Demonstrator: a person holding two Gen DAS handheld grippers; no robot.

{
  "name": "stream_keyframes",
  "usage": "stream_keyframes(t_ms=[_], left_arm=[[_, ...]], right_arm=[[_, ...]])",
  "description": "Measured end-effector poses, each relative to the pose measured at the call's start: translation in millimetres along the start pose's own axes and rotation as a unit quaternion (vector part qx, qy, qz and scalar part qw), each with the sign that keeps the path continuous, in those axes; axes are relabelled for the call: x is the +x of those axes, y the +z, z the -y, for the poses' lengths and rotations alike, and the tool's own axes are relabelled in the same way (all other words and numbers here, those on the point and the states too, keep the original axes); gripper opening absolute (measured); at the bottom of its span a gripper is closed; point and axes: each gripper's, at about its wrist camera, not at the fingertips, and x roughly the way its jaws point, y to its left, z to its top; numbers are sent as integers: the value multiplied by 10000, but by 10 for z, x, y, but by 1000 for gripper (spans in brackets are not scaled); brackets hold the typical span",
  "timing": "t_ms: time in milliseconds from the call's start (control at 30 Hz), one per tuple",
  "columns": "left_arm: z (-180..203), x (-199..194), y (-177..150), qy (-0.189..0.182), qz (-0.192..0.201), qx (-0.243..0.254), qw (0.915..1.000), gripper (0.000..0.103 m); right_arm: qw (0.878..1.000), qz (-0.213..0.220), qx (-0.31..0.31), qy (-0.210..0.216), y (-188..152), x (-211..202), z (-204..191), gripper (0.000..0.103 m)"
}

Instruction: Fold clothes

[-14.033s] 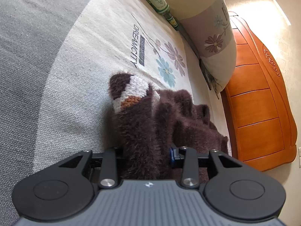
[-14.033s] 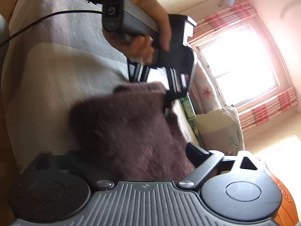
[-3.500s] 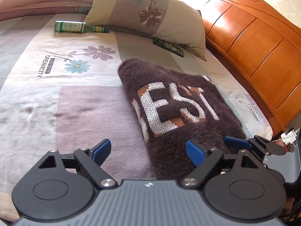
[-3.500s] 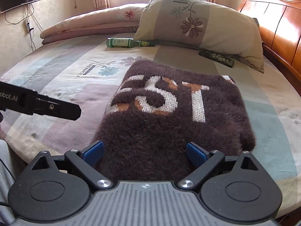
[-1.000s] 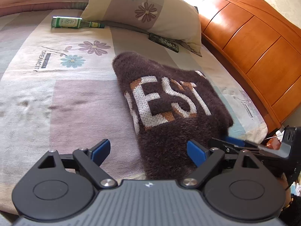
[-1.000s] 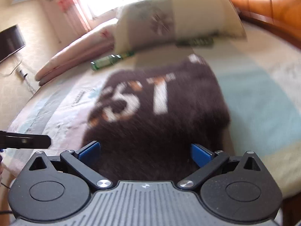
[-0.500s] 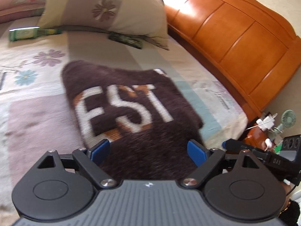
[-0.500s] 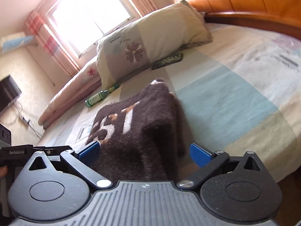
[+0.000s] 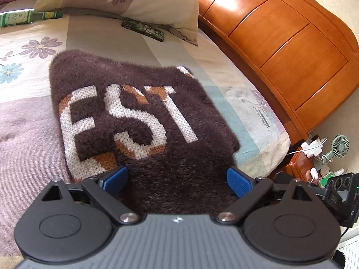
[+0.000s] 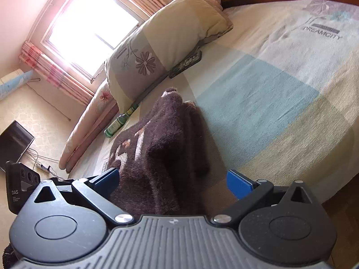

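Observation:
A fluffy brown sweater (image 9: 134,116) with white and orange letters lies folded flat on the bed. My left gripper (image 9: 176,179) hovers over its near edge, jaws opening. The blue pads stand wide apart on either side of the fabric and do not press on it. In the right wrist view the sweater (image 10: 166,148) is seen edge-on from its right side, as stacked layers. My right gripper (image 10: 172,180) is open at the near corner, its left pad beside the fabric and its right pad over bare sheet.
A floral pillow (image 9: 125,2), a green bottle (image 9: 24,18) and a dark flat case (image 9: 143,30) lie beyond the sweater. The wooden headboard (image 9: 280,40) runs along the right, with a cluttered bedside table (image 9: 314,152) below. A rolled quilt (image 10: 89,121) lies under the window (image 10: 89,27).
The left view has swung right, so the sweater now sits centred between its jaws. The right gripper has rolled and moved to the sweater's right side. Both stay open.

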Motion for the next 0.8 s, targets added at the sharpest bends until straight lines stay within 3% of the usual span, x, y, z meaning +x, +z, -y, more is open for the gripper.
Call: stream_keyframes(t_ms=[433,533,800], left_arm=[[-373,-295,117,68,429,-601,9972,96],[-573,-288,140,7,483,-954,9943,96],[-1139,-30,164,-401,135,-1944,9800,96]], right_arm=[[9955,-548,512,587,248,328,151,103],[9929,-677,631,743,379,445,208,103],[9824,-1397,906,846,784,972,375,103]])
